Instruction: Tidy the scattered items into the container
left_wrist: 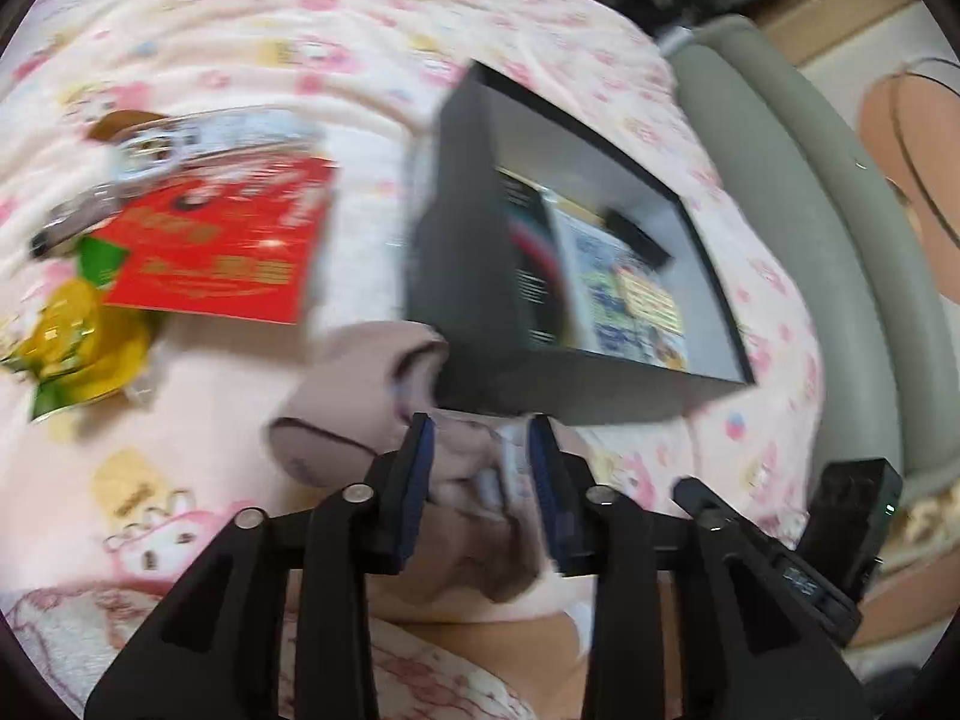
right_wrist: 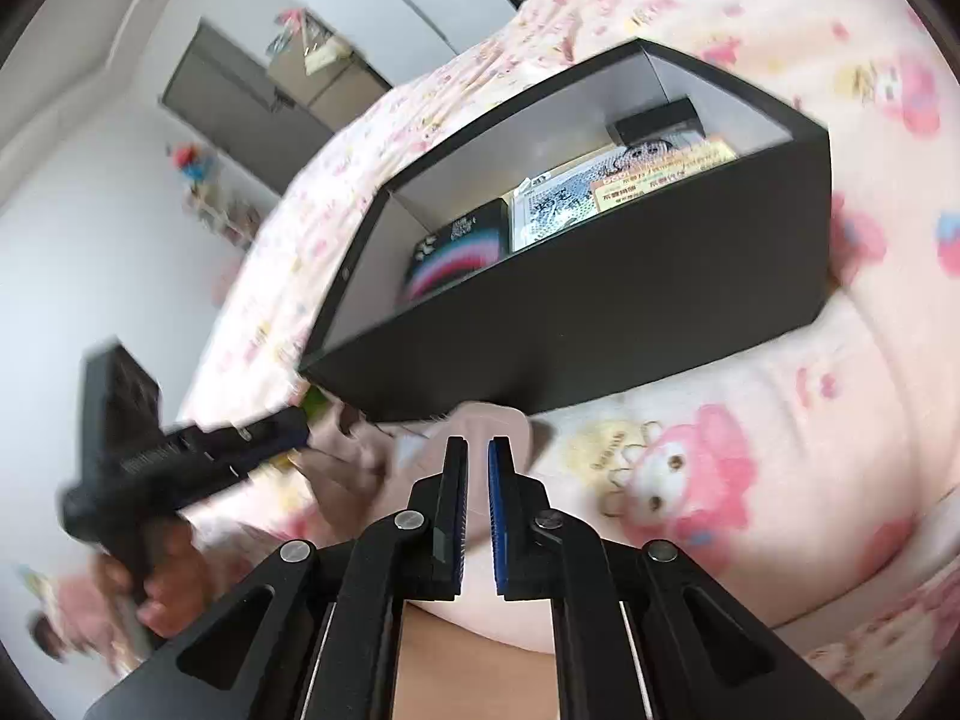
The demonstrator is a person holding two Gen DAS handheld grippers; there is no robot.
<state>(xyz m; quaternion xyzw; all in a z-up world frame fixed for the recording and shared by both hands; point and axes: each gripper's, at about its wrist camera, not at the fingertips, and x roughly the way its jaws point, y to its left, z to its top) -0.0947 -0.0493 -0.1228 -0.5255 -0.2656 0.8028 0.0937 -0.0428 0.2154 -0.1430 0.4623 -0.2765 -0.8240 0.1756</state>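
A black box [left_wrist: 600,372] with a pale inside stands on the pink cartoon blanket [left_wrist: 252,18]. It holds a rainbow-striped black pack [right_wrist: 456,246], printed packets [right_wrist: 570,204] and a small black item [right_wrist: 654,120]. A beige sock-like cloth [left_wrist: 360,372] lies against the box's front wall [right_wrist: 600,300]. My left gripper [left_wrist: 482,423] stands partly open astride the cloth, which bunches between its pads. My right gripper [right_wrist: 478,441] is shut just short of the cloth [right_wrist: 492,420]; whether it pinches any cloth is unclear. A red packet [left_wrist: 222,240], a clear blister pack [left_wrist: 198,144] and a yellow-green wrapper [left_wrist: 78,336] lie to the left.
A grey-green padded bed edge [left_wrist: 810,210] runs along the right, with floor beyond it. In the right wrist view a person's hand [right_wrist: 168,588] holds the left gripper [right_wrist: 303,429] at the left. A white wall and a grey cabinet [right_wrist: 240,96] stand past the bed.
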